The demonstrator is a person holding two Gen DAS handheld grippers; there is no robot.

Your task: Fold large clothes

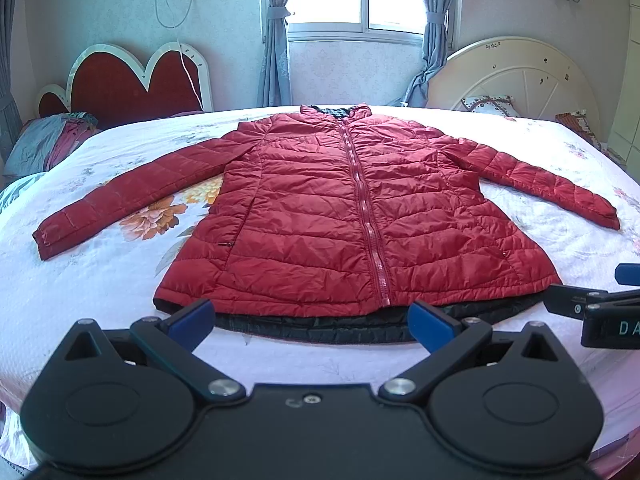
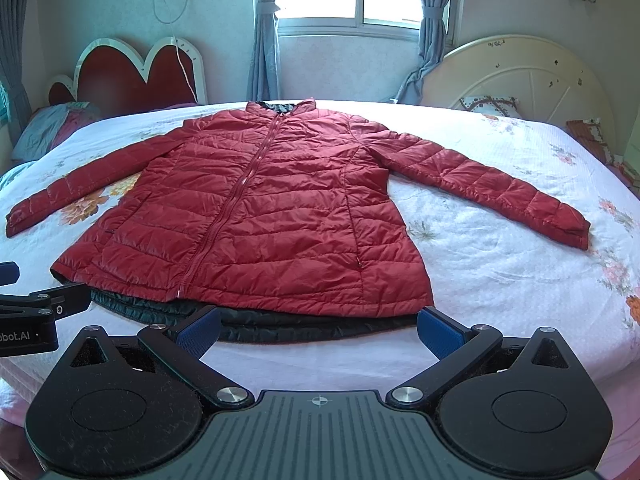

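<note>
Red quilted puffer jacket (image 1: 320, 216) lies flat and face up on the bed, directly ahead of both grippers, zipped closed, collar at the far end and hem nearest the tools. Both sleeves are spread outward and slant back toward the near edge. The dark lining (image 1: 320, 326) of the back panel shows as a band below the red hem, just beyond the fingertips of each gripper.

Bed with white floral-print cover (image 1: 100, 280) spans the whole field beneath and ahead of the tools. Behind it, far from the grippers, stand a red heart-shaped headboard with white trim (image 1: 132, 80) to the left and a cream rounded headboard (image 1: 520, 76) to the right, with a bright window flanked by tied blue-grey curtains (image 1: 276, 32) between them.

Left gripper (image 1: 312, 322), black with blue finger pads (image 1: 192, 318), hovers low over the near edge of the bed; its jaws are spread wide and hold nothing, the hem lining lying just past the tips. Right gripper (image 2: 320, 326), of the same build, sits beside it to the right, its jaws likewise spread wide and empty, facing the right half of the hem. Each gripper appears at the edge of the other's view.
</note>
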